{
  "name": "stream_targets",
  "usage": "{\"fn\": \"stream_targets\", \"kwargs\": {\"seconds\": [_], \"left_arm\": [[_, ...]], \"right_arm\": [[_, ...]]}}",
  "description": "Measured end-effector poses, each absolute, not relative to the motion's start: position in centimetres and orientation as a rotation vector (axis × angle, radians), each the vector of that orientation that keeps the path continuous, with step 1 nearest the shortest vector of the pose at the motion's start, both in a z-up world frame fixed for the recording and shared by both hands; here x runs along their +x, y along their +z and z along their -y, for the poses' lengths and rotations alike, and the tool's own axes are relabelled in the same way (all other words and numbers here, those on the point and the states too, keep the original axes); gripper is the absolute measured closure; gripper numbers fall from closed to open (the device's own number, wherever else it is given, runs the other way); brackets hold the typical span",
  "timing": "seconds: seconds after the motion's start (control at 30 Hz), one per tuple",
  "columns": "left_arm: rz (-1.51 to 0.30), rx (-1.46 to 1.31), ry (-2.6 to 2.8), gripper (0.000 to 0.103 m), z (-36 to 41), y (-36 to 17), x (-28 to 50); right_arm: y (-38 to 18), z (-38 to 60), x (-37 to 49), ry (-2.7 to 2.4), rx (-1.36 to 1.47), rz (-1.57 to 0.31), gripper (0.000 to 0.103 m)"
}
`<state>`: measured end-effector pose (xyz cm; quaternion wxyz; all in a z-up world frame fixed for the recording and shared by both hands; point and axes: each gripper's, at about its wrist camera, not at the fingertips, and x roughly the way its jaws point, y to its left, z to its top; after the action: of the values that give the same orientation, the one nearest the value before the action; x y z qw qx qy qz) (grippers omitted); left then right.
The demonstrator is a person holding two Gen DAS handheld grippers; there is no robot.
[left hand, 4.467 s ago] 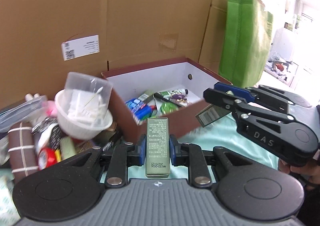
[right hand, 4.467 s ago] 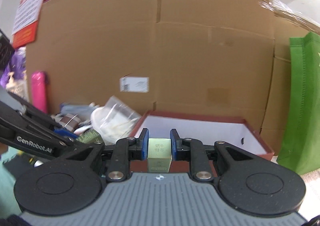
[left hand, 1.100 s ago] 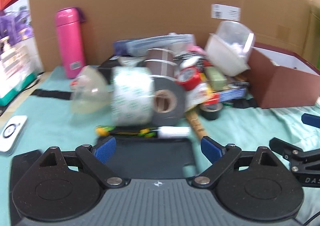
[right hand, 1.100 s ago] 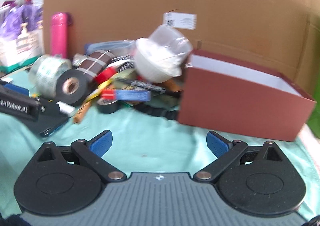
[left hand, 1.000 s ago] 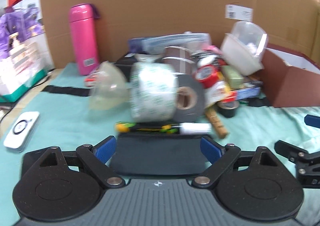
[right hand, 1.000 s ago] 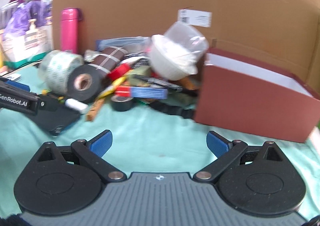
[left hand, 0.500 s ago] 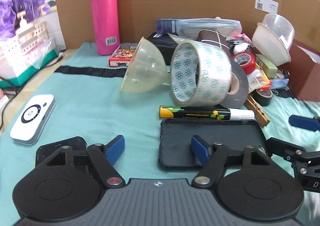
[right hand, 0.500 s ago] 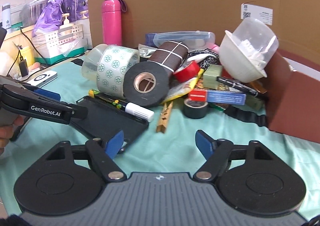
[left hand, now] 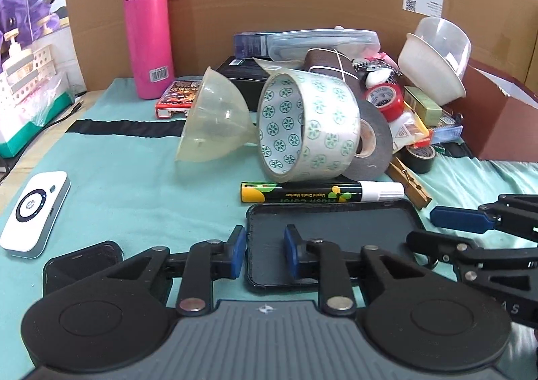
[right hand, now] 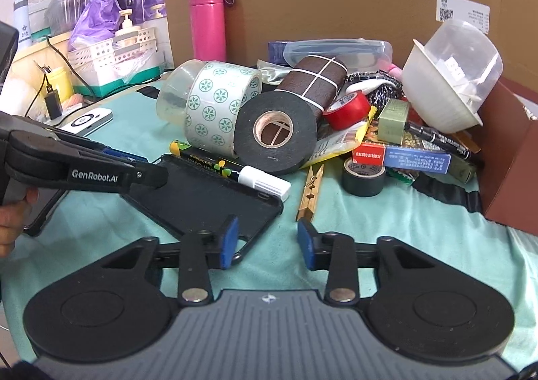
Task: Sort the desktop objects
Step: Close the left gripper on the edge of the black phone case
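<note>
A black phone case lies flat on the teal cloth, with a yellow-and-black marker along its far edge. My left gripper is low over the case's near left corner. Its jaws are closing, one finger outside the case's edge and one above the case, with a gap still showing. My right gripper hovers by the near right corner of the case. Its jaws are closing too, with mostly bare cloth between them. Behind the marker stand a patterned tape roll and a black tape roll.
A pile of small items fills the back: red tape, a lidded white bowl, a clothespin and small black tape. The maroon box stands at the right. At the left are a pink bottle and a white device.
The green box that both grippers held over the maroon box is gone from them. Both swung left to the black case, and their wide-open jaws have narrowed.
</note>
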<state>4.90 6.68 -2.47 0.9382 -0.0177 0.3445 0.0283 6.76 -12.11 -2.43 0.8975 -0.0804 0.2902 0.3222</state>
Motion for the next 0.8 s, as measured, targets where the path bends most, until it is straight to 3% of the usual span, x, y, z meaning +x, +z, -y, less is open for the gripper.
{"fn": "stream_targets", "kwargs": {"seconds": [0.13,0.23,0.63,0.73,0.8], "left_arm": [[-0.717,-0.056,0.021,0.085,-6.3,-2.4,4.7],[-0.725,-0.06,-0.025,0.087,-5.4,-2.4,4.6],[-0.725,0.014,-0.182,0.087,0.0,-2.6,4.6],[-0.733,0.01,-0.167,0.081,-0.2,-2.6,4.7],[-0.738,0.005,-0.148,0.071,-0.4,-2.5,4.9]], "right_arm": [[-2.4,12.8,6.6,0.673,-0.166,-0.6,0.086],[-2.4,13.9,6.5,0.645,-0.176,-0.593,0.092],[-2.5,20.8,5.4,0.503,-0.096,-0.591,0.096],[-2.5,20.6,5.4,0.496,-0.106,-0.591,0.096],[-2.5,20.5,5.4,0.491,-0.11,-0.59,0.096]]}}
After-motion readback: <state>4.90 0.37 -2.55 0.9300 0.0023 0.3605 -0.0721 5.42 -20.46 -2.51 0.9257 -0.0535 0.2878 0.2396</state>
